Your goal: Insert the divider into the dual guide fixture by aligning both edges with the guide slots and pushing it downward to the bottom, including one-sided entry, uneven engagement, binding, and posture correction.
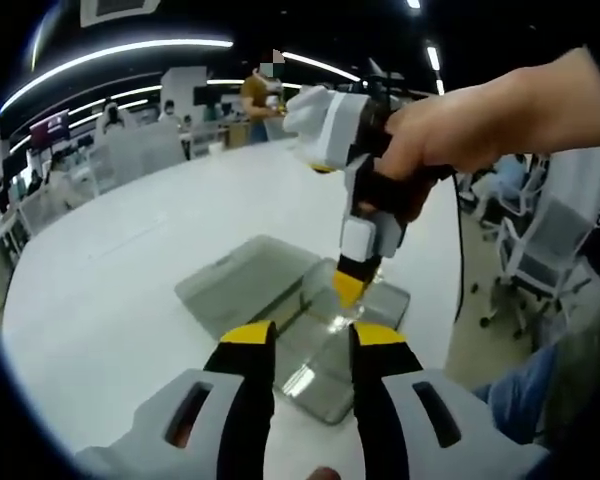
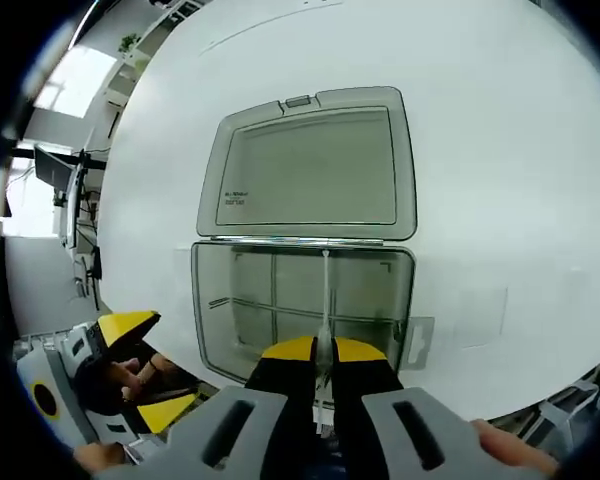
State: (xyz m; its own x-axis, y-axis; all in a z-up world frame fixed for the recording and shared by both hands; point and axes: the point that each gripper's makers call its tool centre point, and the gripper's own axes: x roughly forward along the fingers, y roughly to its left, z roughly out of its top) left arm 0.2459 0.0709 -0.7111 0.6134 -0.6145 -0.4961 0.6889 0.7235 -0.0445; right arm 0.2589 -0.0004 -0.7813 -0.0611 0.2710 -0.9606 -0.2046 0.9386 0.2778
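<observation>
Left gripper in its own view has the jaws spread with nothing between them, parked near the clear plastic box on the white table, while my right gripper comes down from the right in my hand onto the box. Over in the right gripper view, right gripper has its yellow tips pressed together on the thin clear divider, standing edge-on in the open tray, lid lying flat on the far side and the left gripper showing at lower left.

The fixture looks like clear, glossy plastic, its open lid at 12 o'clock slightly frosted, the thin divider transparent too, on a smooth matt white bench.
</observation>
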